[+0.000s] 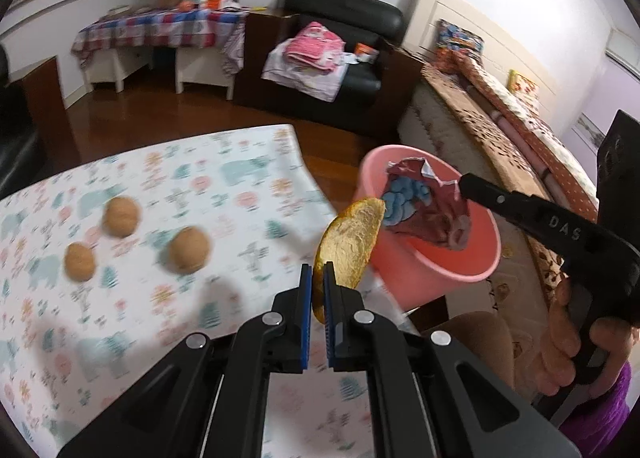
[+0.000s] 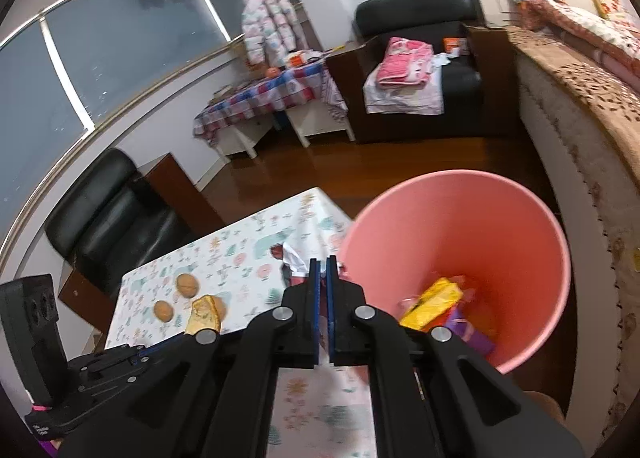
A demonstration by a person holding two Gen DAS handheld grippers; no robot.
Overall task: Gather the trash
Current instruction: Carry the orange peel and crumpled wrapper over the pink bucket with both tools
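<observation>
Two claws work by the pink bin (image 2: 460, 217); left claw (image 1: 318, 278) pinches a bread slice (image 1: 350, 244) above the desk (image 1: 240, 185) edge; right claw (image 2: 322, 270) clamps a crumpled wrapper (image 1: 420, 205) over the bin (yellow and purple trash inside); three walnuts (image 1: 120, 215) lie on the desk.

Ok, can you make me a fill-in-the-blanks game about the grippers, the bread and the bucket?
1. The left gripper pinches a torn piece of crusty ____.
2. The right gripper holds a crumpled dark red wrapper over the round plastic bucket, whose colour is ____.
3. The number of round brown walnuts on the table's animal-print cloth is ____.
4. The bright package lying inside the bucket is ____.

Missing words: bread; pink; three; yellow
</observation>
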